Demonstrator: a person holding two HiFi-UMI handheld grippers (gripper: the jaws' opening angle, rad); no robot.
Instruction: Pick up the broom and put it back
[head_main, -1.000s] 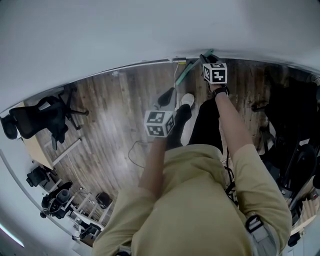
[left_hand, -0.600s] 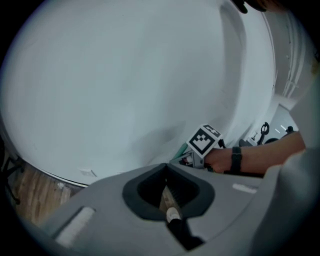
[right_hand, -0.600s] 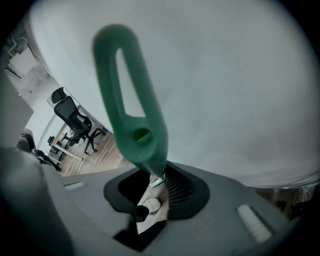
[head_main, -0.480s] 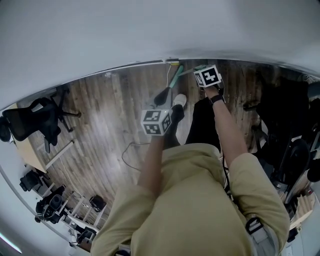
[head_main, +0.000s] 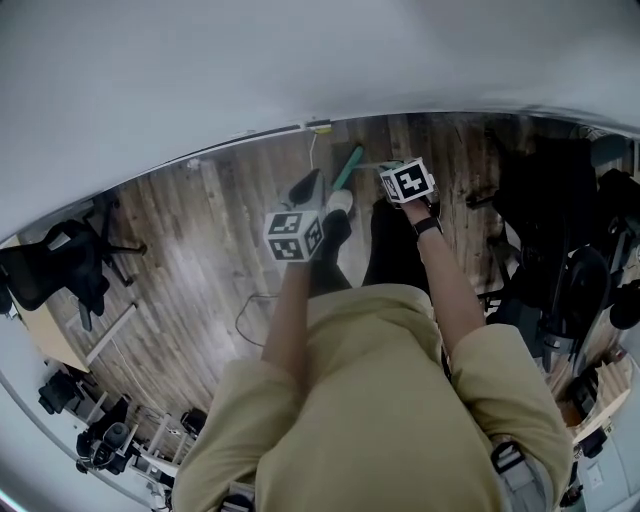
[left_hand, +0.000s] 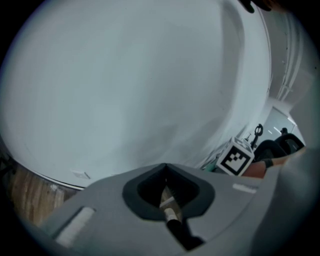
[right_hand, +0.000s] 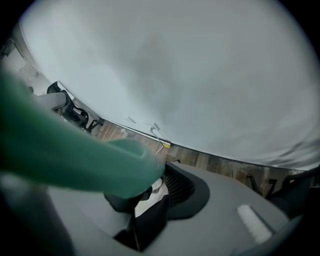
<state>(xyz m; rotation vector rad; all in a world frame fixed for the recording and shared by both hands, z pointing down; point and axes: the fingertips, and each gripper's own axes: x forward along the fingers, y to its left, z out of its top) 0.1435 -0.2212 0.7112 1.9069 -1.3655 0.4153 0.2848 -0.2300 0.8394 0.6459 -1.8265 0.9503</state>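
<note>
In the head view the broom's green handle (head_main: 349, 165) slants over the wooden floor close to the white wall. My right gripper (head_main: 392, 174) is beside it, its marker cube just behind. In the right gripper view the broom handle (right_hand: 60, 155) is a blurred green bar running from the left into the jaws, and the right gripper (right_hand: 147, 192) is shut on it. My left gripper (head_main: 306, 190) hangs a little lower left of the handle. In the left gripper view the left gripper (left_hand: 167, 207) has its jaws together with nothing between them. The broom's head is hidden.
A white wall (head_main: 200, 70) meets the wood floor at a baseboard with a yellow plug (head_main: 318, 127). A thin cable (head_main: 250, 310) loops on the floor. An office chair (head_main: 60, 265) stands at the left, dark equipment (head_main: 570, 250) at the right. My shoe (head_main: 340, 201) is below the handle.
My right gripper has carried the green handle leftward and slightly toward me in the head view. The left gripper has kept its place.
</note>
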